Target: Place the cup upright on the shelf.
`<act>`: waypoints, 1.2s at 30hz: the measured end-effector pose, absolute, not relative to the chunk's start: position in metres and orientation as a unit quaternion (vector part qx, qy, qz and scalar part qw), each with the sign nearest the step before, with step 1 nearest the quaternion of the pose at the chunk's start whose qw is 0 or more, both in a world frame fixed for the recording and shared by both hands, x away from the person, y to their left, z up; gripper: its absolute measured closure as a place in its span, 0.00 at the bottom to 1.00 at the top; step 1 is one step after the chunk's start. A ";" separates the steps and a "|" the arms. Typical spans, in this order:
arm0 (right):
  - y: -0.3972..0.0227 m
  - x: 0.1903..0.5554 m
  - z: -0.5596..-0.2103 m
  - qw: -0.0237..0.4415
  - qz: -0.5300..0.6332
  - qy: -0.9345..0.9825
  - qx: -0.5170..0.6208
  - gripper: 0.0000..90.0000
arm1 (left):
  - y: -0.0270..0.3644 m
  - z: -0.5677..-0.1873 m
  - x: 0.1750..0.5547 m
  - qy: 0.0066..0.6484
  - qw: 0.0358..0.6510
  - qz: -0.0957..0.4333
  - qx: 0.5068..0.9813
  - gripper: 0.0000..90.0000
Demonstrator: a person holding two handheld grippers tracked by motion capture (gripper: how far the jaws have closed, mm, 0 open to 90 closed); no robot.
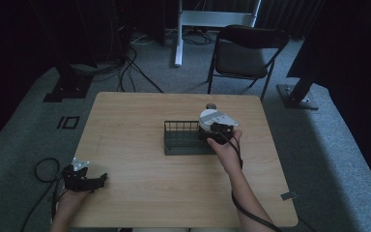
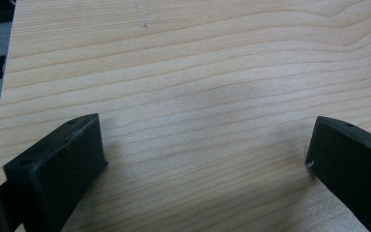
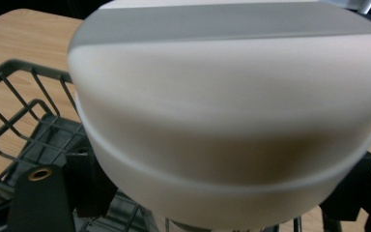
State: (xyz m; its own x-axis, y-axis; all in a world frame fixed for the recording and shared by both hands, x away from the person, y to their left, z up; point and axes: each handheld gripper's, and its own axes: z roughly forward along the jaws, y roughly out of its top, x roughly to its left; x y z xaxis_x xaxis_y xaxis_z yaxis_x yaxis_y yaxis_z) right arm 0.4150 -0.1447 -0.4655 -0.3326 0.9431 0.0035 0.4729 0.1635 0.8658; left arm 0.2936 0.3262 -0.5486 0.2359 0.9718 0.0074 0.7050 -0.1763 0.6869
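Note:
A white bowl (image 1: 215, 118) with a grey band hangs over the right end of a dark wire rack (image 1: 186, 140) in the middle of the wooden table (image 1: 140, 193). My right gripper (image 1: 217, 133) is shut on it from the near side. In the right gripper view the bowl (image 3: 227, 96) is close and blurred, with a jaw on each side of its lower part, my right gripper (image 3: 217, 188) around it and the rack (image 3: 24, 111) below left. My left gripper (image 1: 99, 181) rests at the table's near left corner. Its jaws stand wide apart, left gripper (image 2: 203, 145) over bare wood (image 2: 198, 58).
A small round object (image 1: 211, 106) lies just behind the bowl. A black folding chair (image 1: 246, 50) stands beyond the table's far right edge, and a white stand (image 1: 178, 34) behind that. Cables (image 1: 125, 72) run over the grey carpet at the left.

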 end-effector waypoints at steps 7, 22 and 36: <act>-0.143 0.415 -0.470 0.284 0.403 0.711 0.501 0.20 | 0.326 -0.549 0.294 0.573 0.288 0.231 0.731 0.00; -0.143 0.414 -0.472 0.285 0.401 0.716 0.496 0.20 | 0.326 -0.549 0.294 0.573 0.288 0.231 0.731 0.00; -0.148 0.408 -0.475 0.283 0.411 0.714 0.491 0.14 | 0.326 -0.549 0.294 0.573 0.288 0.231 0.731 0.00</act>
State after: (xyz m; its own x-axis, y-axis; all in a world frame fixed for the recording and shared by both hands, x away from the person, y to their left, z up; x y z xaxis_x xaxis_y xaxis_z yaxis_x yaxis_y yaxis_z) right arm 0.4085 -0.1476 -0.4752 -0.3565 0.9343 -0.0007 0.4687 0.1795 0.8649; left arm 0.2936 0.3262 -0.5486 0.2359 0.9717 0.0077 0.7051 -0.1767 0.6868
